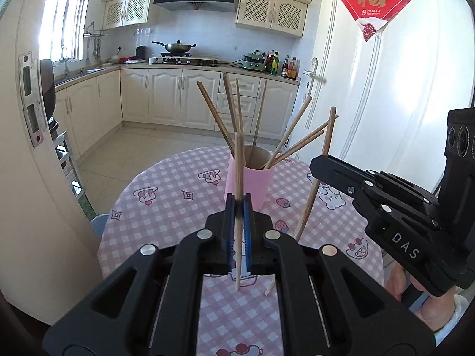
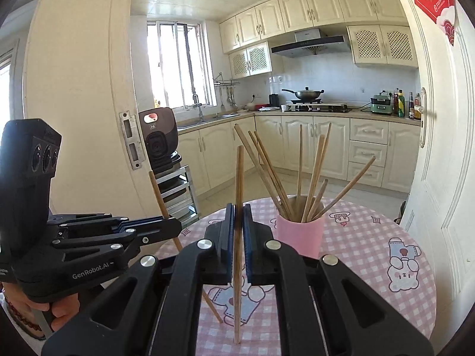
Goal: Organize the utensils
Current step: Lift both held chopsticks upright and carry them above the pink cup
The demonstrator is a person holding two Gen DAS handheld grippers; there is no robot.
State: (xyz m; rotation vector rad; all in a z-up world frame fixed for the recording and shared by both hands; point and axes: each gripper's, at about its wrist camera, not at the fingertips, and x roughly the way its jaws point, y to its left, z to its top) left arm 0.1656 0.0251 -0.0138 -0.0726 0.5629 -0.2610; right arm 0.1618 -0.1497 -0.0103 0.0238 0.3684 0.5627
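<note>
Chopsticks are the task's things here, and each tong has one: the left gripper [image 1: 238,207] is closed tight on a single upright chopstick [image 1: 237,178], pinched near its middle between the blue pads, and the right gripper [image 2: 237,216] is likewise shut on its own chopstick [image 2: 238,195], which stands almost vertical with its lower tip hanging clear above the table [image 2: 371,237]. Both sticks look like plain light-brown wood, slim, straight and round, with one end slightly narrower. Judging by that, they should be very light and stiff, yet smooth enough to swivel or slide in a two-point pinch, so a hold near the middle, as now, seems soundest; a grip close to either end would probably let the stick swing. Just beyond both grippers, toward the far side of the pink checked tablecloth, stands a pink cup [image 1: 249,184] that holds a loose fan of similar chopsticks [image 1: 261,124] leaning outward against its rim. In the left wrist view the cup sits straight ahead; in the right wrist view it sits ahead and a little to the right. That fan crowds the cup's mouth, so lowering another stick in may knock the leaning ones.
</note>
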